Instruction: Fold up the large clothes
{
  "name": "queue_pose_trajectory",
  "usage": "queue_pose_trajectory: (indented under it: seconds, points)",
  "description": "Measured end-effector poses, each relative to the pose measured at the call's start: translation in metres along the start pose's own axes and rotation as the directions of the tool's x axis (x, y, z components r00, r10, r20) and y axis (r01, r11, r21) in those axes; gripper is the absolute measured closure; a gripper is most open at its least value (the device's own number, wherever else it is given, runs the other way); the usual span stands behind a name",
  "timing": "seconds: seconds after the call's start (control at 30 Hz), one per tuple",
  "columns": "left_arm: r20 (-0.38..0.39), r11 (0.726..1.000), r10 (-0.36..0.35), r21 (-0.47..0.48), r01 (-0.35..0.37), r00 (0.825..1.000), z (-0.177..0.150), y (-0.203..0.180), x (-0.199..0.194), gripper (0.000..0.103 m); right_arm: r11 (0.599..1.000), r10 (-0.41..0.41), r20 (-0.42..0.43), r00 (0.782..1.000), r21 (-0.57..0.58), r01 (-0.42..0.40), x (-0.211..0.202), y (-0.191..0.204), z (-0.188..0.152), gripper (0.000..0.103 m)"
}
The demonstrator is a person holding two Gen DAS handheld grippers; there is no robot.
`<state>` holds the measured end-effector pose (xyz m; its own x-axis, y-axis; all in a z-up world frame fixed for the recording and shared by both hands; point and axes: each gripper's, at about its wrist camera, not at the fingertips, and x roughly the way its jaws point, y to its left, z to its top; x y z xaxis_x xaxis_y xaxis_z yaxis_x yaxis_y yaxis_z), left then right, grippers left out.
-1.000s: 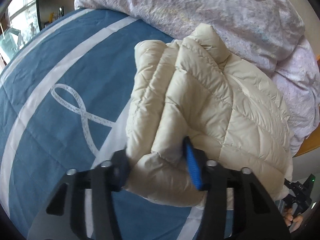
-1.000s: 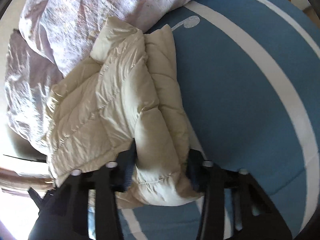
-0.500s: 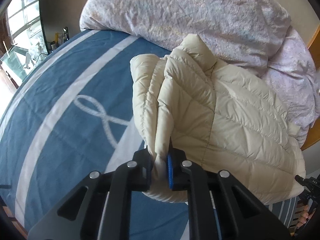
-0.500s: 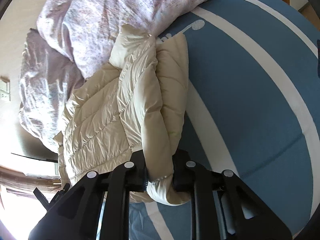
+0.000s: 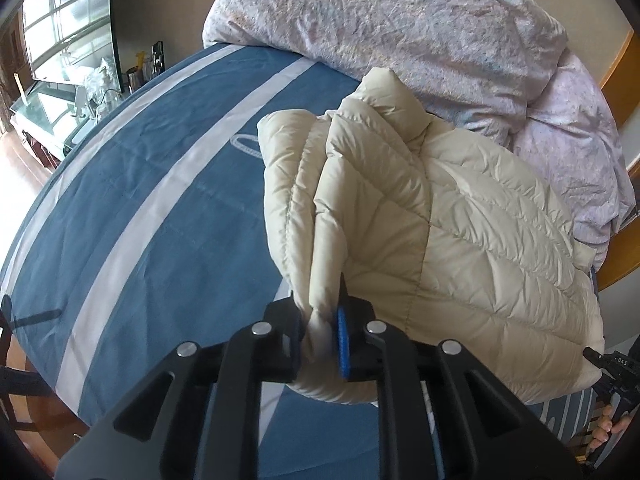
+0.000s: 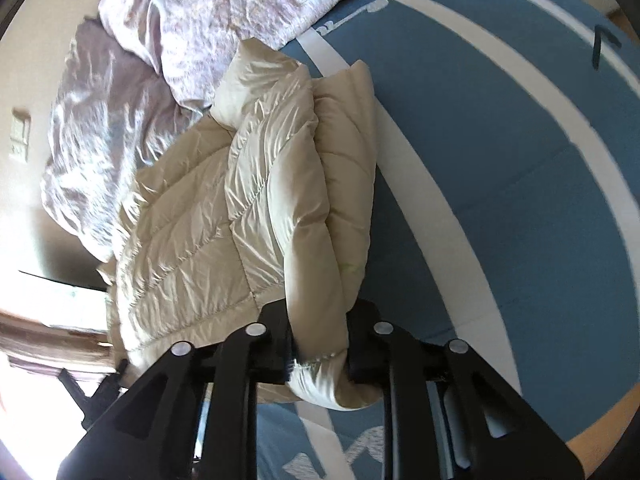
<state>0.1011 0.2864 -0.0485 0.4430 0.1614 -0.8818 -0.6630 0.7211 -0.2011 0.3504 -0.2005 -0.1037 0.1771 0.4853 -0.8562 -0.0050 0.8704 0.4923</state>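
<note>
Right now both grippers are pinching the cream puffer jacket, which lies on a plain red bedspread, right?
Not quite. Both the left gripper and the right gripper do pinch the cream puffer jacket, but the bedspread is blue with white stripes, as the left wrist view shows.

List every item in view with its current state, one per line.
Cream puffer jacket: folded over, near edge pinched and raised.
Left gripper: shut on the jacket; jaws just opened slightly.
Right gripper: shut on the jacket; jaws just opened slightly.
Blue striped bedspread: spread flat.
Floral duvet: bunched behind the jacket.
</note>
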Motion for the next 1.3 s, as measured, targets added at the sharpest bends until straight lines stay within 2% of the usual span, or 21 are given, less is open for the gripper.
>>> queue_pose_trajectory:
  seconds: [0.03, 0.1, 0.17, 0.2, 0.27, 0.37, 0.53, 0.73, 0.93, 1.3]
  points:
    - [0.001, 1.000, 0.000, -0.004, 0.000, 1.000, -0.001, 0.001, -0.001, 0.082, 0.999, -0.037, 0.023, 0.999, -0.018, 0.038, -0.001, 0.008, 0.002, 0.072]
    - [0.009, 1.000, 0.007, -0.015, -0.007, 1.000, -0.001, 0.003, -0.004, 0.078, 0.992, -0.107, 0.082, 0.991, -0.056, 0.112, -0.009, 0.021, 0.003, 0.060]
    - [0.023, 1.000, 0.013, -0.020, -0.012, 1.000, 0.000, 0.005, -0.009, 0.062, 0.981, -0.153, 0.164, 0.975, -0.091, 0.169, -0.022, 0.033, 0.006, 0.052]
    - [0.030, 1.000, 0.018, -0.022, -0.017, 0.999, 0.001, 0.007, -0.010, 0.057, 0.978, -0.156, 0.191, 0.969, -0.106, 0.178, -0.026, 0.041, 0.007, 0.052]
    - [0.047, 0.999, 0.028, -0.040, -0.026, 0.999, 0.005, 0.012, -0.014, 0.044, 0.973, -0.146, 0.225, 0.963, -0.144, 0.181, -0.031, 0.054, 0.009, 0.052]
    - [0.049, 0.997, 0.020, -0.079, -0.016, 0.999, 0.012, 0.020, -0.014, 0.034, 0.959, -0.101, 0.248, 0.964, -0.235, 0.161, -0.029, 0.086, 0.004, 0.052]
    - [0.034, 0.995, 0.016, -0.094, -0.013, 0.999, 0.026, 0.025, -0.007, 0.023, 0.913, -0.017, 0.190, 0.982, -0.398, 0.093, 0.002, 0.140, -0.022, 0.052]
    - [-0.001, 0.995, 0.034, -0.097, -0.034, 0.999, 0.042, 0.027, 0.009, 0.019, 0.862, -0.025, 0.131, 0.991, -0.500, 0.088, 0.042, 0.175, -0.050, 0.052]
    - [-0.026, 0.993, 0.012, -0.115, -0.015, 1.000, 0.051, 0.030, 0.019, 0.016, 0.847, -0.047, 0.121, 0.992, -0.522, 0.104, 0.059, 0.182, -0.059, 0.052]
    - [-0.100, 0.990, -0.042, -0.136, 0.028, 0.994, 0.053, 0.031, 0.039, 0.014, 0.800, -0.136, 0.088, 0.987, -0.578, 0.162, 0.102, 0.184, -0.074, 0.052]
